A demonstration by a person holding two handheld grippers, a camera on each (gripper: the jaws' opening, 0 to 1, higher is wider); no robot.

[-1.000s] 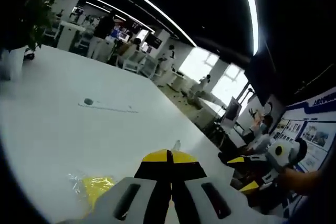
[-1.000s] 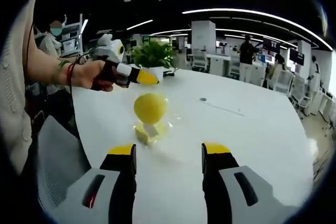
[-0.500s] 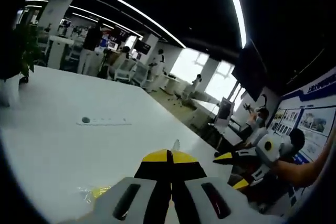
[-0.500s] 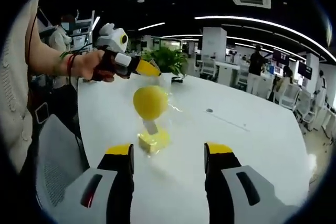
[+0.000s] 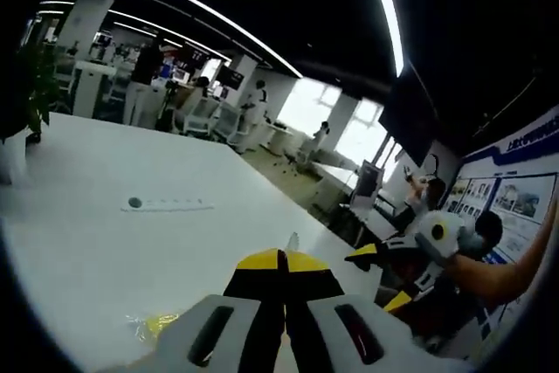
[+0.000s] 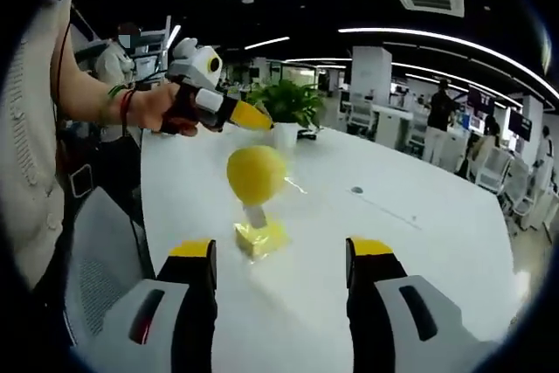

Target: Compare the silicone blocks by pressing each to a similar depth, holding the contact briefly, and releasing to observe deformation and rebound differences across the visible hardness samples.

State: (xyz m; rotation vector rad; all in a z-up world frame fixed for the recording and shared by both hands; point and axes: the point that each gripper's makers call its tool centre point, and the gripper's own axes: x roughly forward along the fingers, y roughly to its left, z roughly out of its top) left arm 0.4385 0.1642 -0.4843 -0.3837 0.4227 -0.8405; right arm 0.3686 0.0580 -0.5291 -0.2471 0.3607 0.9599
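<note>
In the left gripper view my left gripper (image 5: 281, 261) sits at the bottom centre, its yellow-tipped jaws pressed together with nothing between them, above the white table (image 5: 105, 233). A scrap of yellow block in clear wrap (image 5: 155, 325) peeks out at the lower left, just beside the jaws. My right gripper (image 5: 377, 279) shows at the right edge.

In the right gripper view that right gripper (image 6: 281, 251) has its jaws spread wide and empty. Between them, further up the frame, a yellow silicone block (image 6: 259, 238) lies on the table with a yellow ball-shaped piece (image 6: 255, 174) on a short stem standing over it. My left gripper (image 6: 251, 117) hovers at upper left, held in a hand (image 6: 157, 111), near a potted plant (image 6: 290, 107).
</note>
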